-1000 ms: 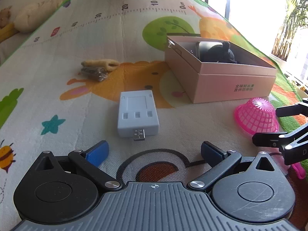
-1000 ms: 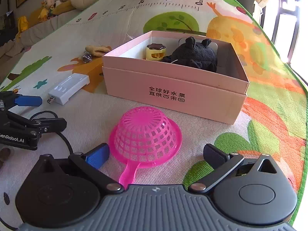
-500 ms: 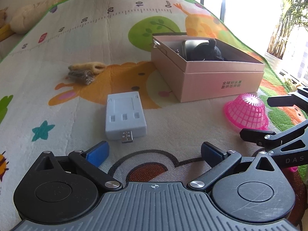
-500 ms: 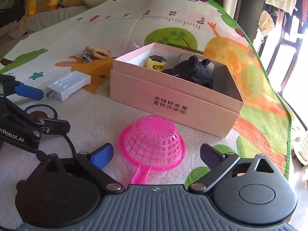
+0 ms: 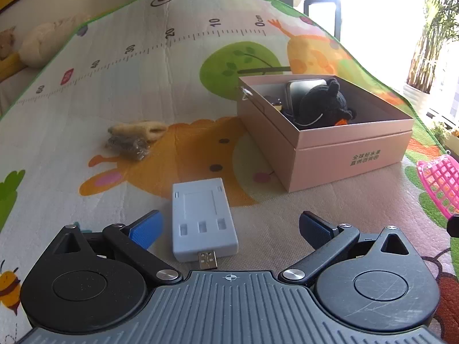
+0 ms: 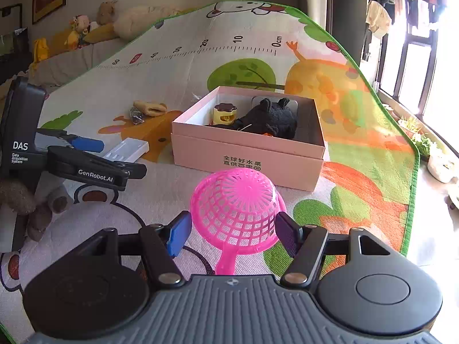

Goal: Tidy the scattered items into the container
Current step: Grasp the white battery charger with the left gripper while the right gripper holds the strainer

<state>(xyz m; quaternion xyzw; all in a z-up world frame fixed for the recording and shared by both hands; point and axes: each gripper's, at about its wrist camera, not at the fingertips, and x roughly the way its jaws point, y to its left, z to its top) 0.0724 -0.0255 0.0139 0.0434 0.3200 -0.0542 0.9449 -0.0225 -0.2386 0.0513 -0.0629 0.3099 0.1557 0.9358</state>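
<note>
Pink strainer (image 6: pixel 236 203) sits dome-up between the fingertips of my right gripper (image 6: pixel 233 233), its stubby handle pointing back toward my palm; the blue pad (image 6: pixel 179 236) on one side and the dark pad on the other stand right at its rim, narrowed in around it, though I cannot tell whether they actually press it or whether it is off the mat. Straight ahead of those fingers, just past the strainer, stands the open pink box (image 6: pixel 246 157), and inside it lie a black plush toy (image 6: pixel 269 119), a small yellow toy with a brown top (image 6: pixel 223 113), and a grey flat thing behind the plush that I cannot make out. My left gripper (image 5: pixel 229 229) has its fingers spread wide and empty, low over the play mat (image 5: pixel 143 66). The white USB adapter (image 5: pixel 202 219) lies between them, nearer the blue left pad (image 5: pixel 145 229), its metal plug pointing back at me; neither pad touches it. Farther out beyond my left fingertips and off to their left lie a tan scrap (image 5: pixel 137 129) and a dark crinkled wrapper (image 5: pixel 127 144), touching each other. The box sits ahead and to the right of my left fingers, and the strainer's edge shows at the far right.
</note>
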